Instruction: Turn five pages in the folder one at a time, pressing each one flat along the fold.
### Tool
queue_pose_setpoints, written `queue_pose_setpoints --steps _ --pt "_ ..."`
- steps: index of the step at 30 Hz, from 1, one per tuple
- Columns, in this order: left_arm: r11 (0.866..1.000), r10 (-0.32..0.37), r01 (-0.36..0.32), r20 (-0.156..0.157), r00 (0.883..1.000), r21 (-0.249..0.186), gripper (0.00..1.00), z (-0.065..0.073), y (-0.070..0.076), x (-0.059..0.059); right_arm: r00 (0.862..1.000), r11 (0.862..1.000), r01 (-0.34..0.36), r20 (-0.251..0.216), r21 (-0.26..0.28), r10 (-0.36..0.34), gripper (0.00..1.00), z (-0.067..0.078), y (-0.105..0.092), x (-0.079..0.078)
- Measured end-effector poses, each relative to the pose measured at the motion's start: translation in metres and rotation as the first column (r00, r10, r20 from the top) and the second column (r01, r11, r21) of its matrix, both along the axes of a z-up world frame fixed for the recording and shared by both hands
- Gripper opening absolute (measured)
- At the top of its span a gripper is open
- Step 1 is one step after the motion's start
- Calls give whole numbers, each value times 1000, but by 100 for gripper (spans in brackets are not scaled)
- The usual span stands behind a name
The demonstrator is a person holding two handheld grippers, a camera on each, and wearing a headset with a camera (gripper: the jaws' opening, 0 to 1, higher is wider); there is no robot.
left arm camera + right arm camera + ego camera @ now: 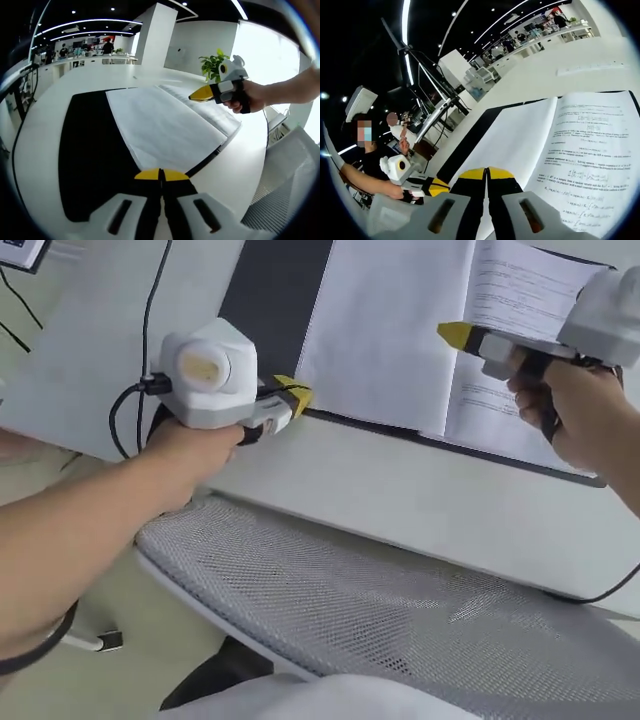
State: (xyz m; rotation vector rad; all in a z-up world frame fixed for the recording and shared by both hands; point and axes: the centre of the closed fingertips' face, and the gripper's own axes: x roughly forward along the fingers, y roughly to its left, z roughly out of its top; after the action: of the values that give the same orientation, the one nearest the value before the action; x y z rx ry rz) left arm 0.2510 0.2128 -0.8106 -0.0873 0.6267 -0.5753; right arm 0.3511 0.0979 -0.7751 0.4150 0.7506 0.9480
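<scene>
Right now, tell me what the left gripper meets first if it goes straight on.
Probably the blank white page of the open folder, just ahead of the left gripper; depth is unclear.

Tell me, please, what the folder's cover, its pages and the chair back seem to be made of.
The cover looks like matte black plastic or coated card: no glare. The pages are thin white matte paper, one printed. The chair back is grey woven mesh, probably synthetic: its open weave shows.
</scene>
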Motion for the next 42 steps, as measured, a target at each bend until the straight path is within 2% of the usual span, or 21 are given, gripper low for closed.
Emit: queue_pose_setpoints --steps 5,7,10,12,14,17,19,30,32,34,35,37,42 --pt "1000 -4 4 0 1000 5 0 -1 0 1 1000 1000 11 -24 -1 -11 0 -10 2 6" --pt "1000 -3 3 0 1000 6 0 0 -1 1 999 1000 10 -47 -11 -11 0 -16 2 6" --pt "1000 -2 2 -1 1000 6 0 0 -1 1 998 999 12 -57 -31 -13 0 -21 1 8" --pt "1000 -1 1 3 1000 5 0 -1 -1 1 998 1000 15 -62 -19 -16 0 -18 4 4" --pt "1000 1 -1 1 1000 1 0 -1 -1 1 997 999 13 -72 -45 -16 0 -25 3 4" --pt "1000 1 -1 1 1000 3 0 -1 -1 1 995 1000 26 -96 -16 -27 0 -25 4 6" --pt "1000 1 -1 1 1000 3 0 -1 -1 1 995 1000 28 -92 -14 -29 0 -26 4 8" --pt "1000 2 -2 6 1000 3 0 -1 -1 1 987 992 116 -120 55 -108 0 -31 2 45" --pt "1000 1 -1 6 1000 3 0 -1 -1 1 983 987 147 -121 68 -138 0 -29 0 54" --pt "1000 0 0 6 1000 4 0 -1 -1 1 976 980 194 -114 53 -187 0 -31 -7 65" --pt "1000 -1 1 7 1000 6 0 -1 -1 1 968 974 216 -143 71 -205 0 -31 -8 70" --pt "1000 -1 1 6 1000 7 0 0 -1 1 960 966 243 -165 85 -227 0 -33 -13 78" --pt "1000 -2 2 8 1000 7 0 0 -1 1 958 965 248 -170 89 -231 0 -34 -13 91"
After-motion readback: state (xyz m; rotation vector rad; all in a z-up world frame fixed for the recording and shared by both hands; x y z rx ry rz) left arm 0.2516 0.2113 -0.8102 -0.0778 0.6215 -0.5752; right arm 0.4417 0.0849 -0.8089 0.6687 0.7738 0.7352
